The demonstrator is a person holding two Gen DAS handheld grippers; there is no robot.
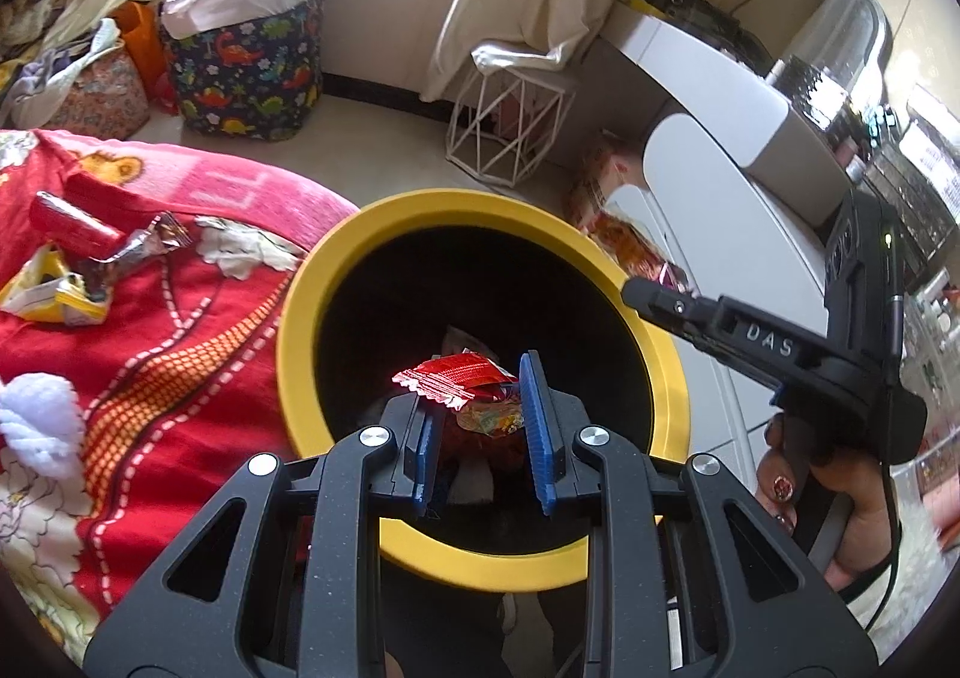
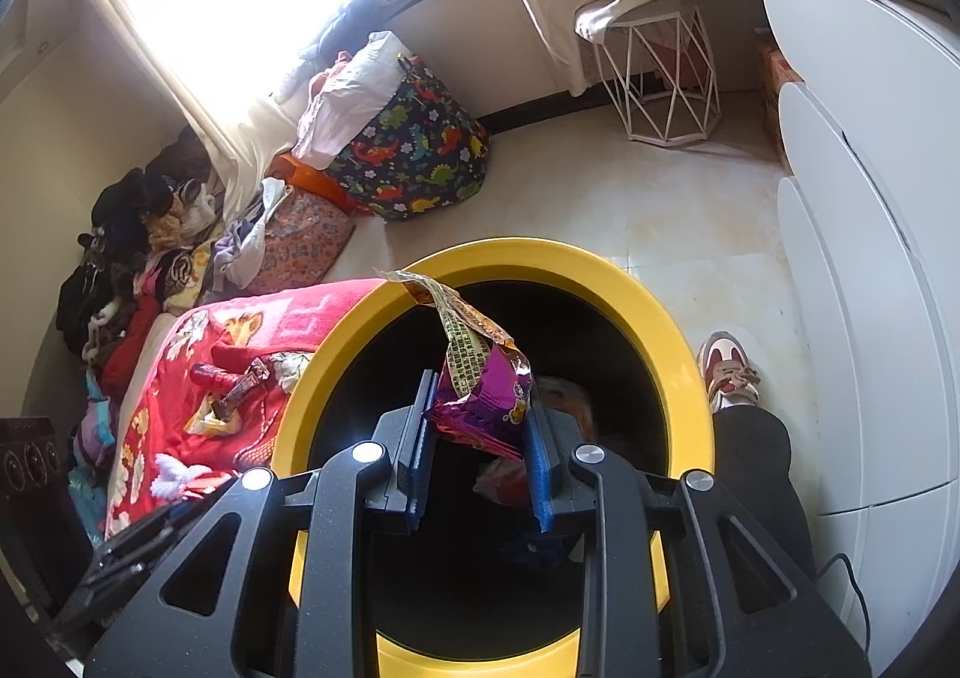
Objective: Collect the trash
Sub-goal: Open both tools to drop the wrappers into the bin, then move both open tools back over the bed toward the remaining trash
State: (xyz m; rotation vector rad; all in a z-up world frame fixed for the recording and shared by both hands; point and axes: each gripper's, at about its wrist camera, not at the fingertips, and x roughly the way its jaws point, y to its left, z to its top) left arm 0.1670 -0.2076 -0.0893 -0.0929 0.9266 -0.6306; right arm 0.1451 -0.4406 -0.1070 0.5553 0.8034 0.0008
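Note:
A yellow-rimmed bin [image 1: 336, 282] with a dark inside stands beside the bed. My left gripper [image 1: 474, 387] hangs over its mouth, shut on a crumpled red wrapper [image 1: 453, 375]. More coloured wrappers [image 1: 492, 420] lie deep inside the bin. In the left wrist view my right gripper [image 1: 645, 294] reaches over the bin's right rim, held by a hand [image 1: 840, 504]. In its own view the right gripper [image 2: 480, 399] is shut on a purple snack wrapper [image 2: 486, 396] above the bin [image 2: 678, 342]; the wrapper's yellow torn end trails up over the far rim.
On the red blanket [image 1: 180, 330] left of the bin lie a yellow wrapper [image 1: 54, 294], a red packet [image 1: 72, 222], a foil wrapper [image 1: 144, 243] and crumpled tissue [image 1: 246, 252]. A dinosaur-print basket [image 1: 246, 72], a white wire stool [image 1: 510, 126] and white cabinets [image 2: 870, 258] stand around. A person's shoe [image 2: 729, 372] is right of the bin.

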